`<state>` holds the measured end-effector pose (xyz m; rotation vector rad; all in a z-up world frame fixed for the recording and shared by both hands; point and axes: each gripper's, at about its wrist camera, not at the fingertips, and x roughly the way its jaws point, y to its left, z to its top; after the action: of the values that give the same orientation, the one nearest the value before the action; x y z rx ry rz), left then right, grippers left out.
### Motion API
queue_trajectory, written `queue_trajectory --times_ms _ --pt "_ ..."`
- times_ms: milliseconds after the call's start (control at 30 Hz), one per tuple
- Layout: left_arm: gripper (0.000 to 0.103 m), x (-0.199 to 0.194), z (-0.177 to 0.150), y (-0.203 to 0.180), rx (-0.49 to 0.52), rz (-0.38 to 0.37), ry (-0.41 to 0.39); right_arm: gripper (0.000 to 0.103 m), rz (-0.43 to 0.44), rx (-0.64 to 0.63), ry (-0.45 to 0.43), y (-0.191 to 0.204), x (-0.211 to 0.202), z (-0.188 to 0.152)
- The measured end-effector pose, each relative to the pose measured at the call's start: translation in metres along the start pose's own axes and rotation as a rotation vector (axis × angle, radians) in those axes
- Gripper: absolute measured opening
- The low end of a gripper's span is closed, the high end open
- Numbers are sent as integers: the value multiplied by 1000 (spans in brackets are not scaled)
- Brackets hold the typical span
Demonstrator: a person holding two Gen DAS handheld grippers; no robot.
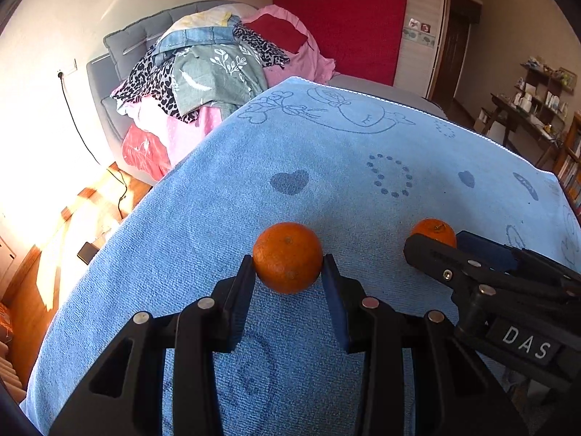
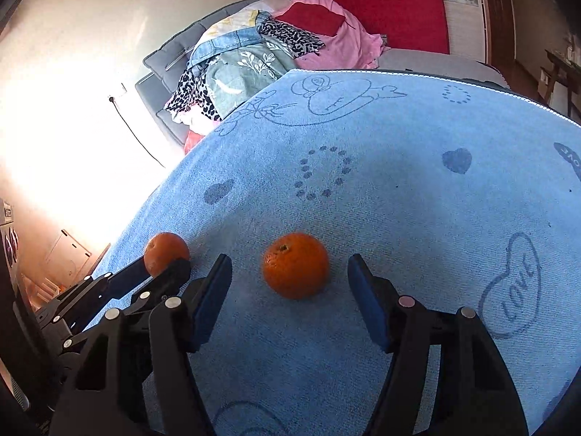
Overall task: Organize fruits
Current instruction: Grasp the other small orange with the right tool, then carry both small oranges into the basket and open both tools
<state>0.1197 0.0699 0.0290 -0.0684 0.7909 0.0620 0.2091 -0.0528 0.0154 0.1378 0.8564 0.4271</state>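
The left tongs are clamped narrow on an orange, both pads pressed against its sides, just below the centre of the left wrist view; the fruit sits at the fingertips over the blue towel that covers the tabletop. In the right wrist view the same held orange shows at about 9 o'clock, with the left tongs reaching in from the lower left. The right tongs stand fairly wide, with a second orange lying on the towel between the pads, clear gaps on both sides, so nothing is gripped there. In the left wrist view this second orange peeks out at about 3 o'clock behind the right tongs, which come in from the right edge. The two fruits lie near each other, apart. Beyond the towel's far edge, at about 11 o'clock, a grey sofa carries a heap of clothes.
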Motion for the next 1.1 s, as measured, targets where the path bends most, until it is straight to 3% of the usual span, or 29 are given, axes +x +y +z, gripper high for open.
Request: queue_trajectory --times_ms 100,167,267,567,1100 --pt "38 1 0 1 -2 1 5 57 1 10 14 -1 5 1" --pt "38 2 0 1 -4 -1 8 45 -16 12 30 -2 8 2" --pt "38 2 0 -1 5 -2 6 40 -32 5 30 -3 10 0" --pt "38 0 -2 -5 29 -14 0 39 -89 25 11 -7 -7 -10" --pt "38 -7 -6 -10 59 -53 -40 39 -178 166 -76 -54 -90 -52"
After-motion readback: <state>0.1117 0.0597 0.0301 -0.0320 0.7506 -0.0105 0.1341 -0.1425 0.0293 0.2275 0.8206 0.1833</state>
